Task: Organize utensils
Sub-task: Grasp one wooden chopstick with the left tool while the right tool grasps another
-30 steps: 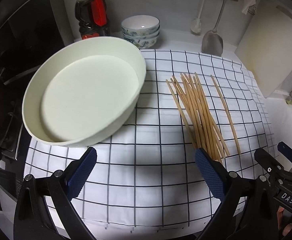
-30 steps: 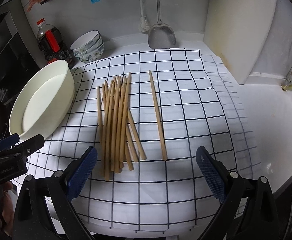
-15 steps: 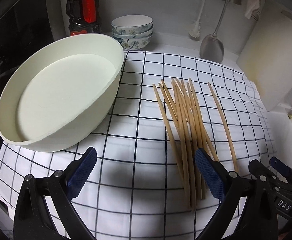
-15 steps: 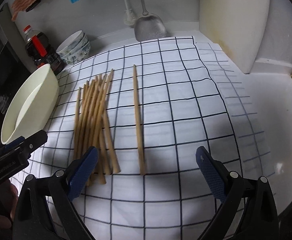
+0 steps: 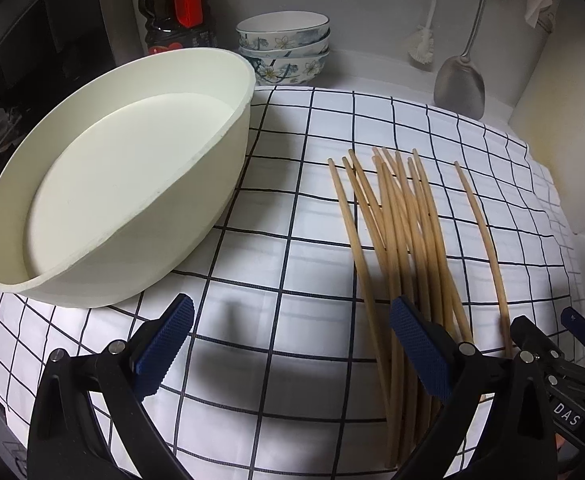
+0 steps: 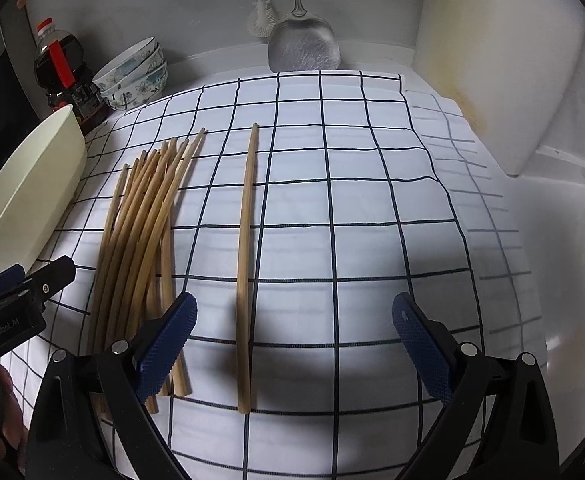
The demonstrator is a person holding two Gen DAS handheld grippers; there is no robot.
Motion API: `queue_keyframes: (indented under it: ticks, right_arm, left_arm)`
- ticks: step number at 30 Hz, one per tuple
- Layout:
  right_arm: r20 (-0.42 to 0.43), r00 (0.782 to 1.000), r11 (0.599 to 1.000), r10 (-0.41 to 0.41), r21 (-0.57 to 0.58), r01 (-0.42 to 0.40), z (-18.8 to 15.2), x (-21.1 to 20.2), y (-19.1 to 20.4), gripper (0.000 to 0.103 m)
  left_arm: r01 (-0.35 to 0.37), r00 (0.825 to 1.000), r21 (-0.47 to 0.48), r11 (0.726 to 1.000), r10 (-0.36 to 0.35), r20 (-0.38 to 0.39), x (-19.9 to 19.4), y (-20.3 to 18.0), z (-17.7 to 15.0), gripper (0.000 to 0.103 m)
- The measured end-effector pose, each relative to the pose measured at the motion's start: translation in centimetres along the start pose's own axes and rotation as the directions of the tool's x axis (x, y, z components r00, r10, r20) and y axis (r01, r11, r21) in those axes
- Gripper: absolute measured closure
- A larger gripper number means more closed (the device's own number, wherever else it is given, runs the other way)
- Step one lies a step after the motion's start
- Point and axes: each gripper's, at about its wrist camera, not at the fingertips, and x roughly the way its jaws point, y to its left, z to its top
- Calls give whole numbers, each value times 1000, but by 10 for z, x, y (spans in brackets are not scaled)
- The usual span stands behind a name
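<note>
A bundle of several wooden chopsticks lies on the checked cloth; it also shows in the right wrist view. A single chopstick lies apart to its right, also seen in the left wrist view. A cream oval basin stands left of them, empty. My left gripper is open, low over the cloth, its right finger over the bundle's near ends. My right gripper is open, low over the single chopstick's near end, which lies between its fingers.
Stacked floral bowls, a dark sauce bottle, a metal spatula and a brush stand along the back wall. A pale cutting board leans at the right. Bare white counter lies right of the cloth.
Both grippers have moved forward and down toward the cloth. The chopsticks now lie much closer; the single chopstick has come between the right gripper's fingers. Nothing has been gripped.
</note>
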Motion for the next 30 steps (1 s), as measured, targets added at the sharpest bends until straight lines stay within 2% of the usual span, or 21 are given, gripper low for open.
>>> queue_keyframes:
  ticks: [15, 30]
  right_arm:
    - [-10, 999, 999, -35, -42, 34, 3, 16, 1, 9]
    - [-15, 999, 997, -42, -70, 41, 2, 20, 4, 9]
  left_arm:
    - [-44, 998, 12, 999, 45, -34, 19, -4, -2, 6]
    - [-42, 998, 10, 999, 43, -38, 25, -9, -3, 6]
